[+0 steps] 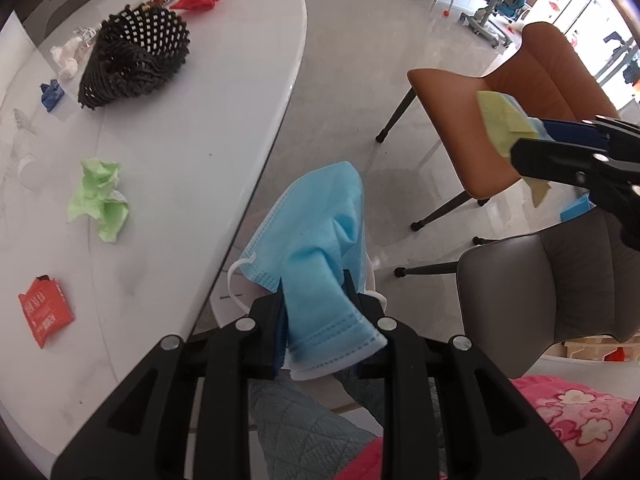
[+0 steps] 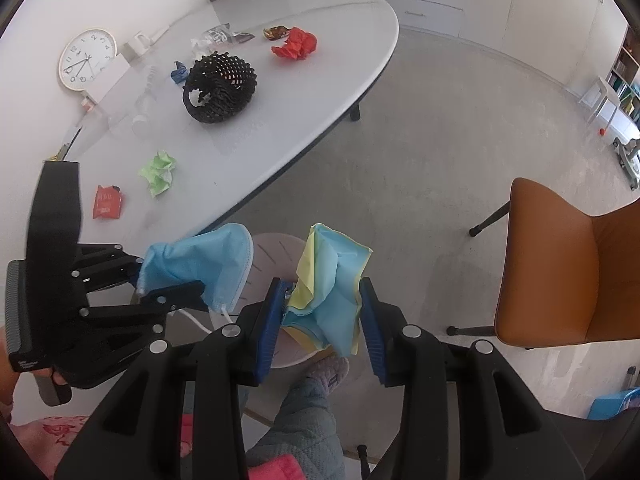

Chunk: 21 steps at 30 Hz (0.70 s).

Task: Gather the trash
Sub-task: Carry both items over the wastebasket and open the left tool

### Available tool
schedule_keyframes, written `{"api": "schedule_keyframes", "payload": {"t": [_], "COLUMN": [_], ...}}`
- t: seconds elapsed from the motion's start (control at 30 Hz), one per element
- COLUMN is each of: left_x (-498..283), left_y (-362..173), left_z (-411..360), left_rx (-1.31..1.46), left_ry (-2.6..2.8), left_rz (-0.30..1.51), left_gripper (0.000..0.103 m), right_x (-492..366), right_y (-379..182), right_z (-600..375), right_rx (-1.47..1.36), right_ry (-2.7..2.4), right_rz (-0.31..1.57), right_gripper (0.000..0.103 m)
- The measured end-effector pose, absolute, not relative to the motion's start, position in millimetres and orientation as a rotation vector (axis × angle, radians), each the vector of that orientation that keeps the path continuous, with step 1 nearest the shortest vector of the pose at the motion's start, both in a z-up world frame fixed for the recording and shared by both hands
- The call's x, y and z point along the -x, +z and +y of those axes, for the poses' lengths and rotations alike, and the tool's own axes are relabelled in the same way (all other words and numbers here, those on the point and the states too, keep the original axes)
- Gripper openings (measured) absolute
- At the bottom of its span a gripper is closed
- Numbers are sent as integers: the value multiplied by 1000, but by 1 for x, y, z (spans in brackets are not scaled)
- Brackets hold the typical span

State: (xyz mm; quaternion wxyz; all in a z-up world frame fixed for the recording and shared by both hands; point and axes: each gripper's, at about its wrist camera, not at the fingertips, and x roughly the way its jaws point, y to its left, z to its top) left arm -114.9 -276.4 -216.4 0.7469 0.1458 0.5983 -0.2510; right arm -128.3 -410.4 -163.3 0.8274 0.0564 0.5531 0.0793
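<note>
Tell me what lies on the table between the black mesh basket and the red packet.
A crumpled green paper, seen in both wrist views.

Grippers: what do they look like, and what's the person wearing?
Both the left gripper and the right gripper are matte black plastic linkages with silver pivot pins and ribbed blue finger pads. No cables visible. The person wears pink floral fabric, quilted grey-blue trousers and grey slippers.

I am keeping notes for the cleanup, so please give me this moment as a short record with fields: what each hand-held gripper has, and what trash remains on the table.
left hand-held gripper: shut on blue face mask
right hand-held gripper: yellow and blue paper between its pads
below both: a pale bin on the floor
on white table: green paper ball, red packet, black foam net, red crumpled paper, blue wrapper
</note>
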Motion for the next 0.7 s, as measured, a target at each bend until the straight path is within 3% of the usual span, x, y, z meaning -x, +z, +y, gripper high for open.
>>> {"api": "schedule_keyframes", "payload": {"t": [0.13, 0.7], "left_x": [116, 117], "left_y": [-217, -203], "left_z": [-278, -253], "left_rx": [-328, -319], "left_ry": [-545, -556], "left_rz": [1319, 1314], "left_gripper": [43, 63], "right_x": [129, 120], "right_y": [-162, -167], "right_z": [-412, -385], "right_rx": [-130, -137], "right_ry": [170, 202], "right_rz": [1170, 1178], "right_gripper": [39, 39]}}
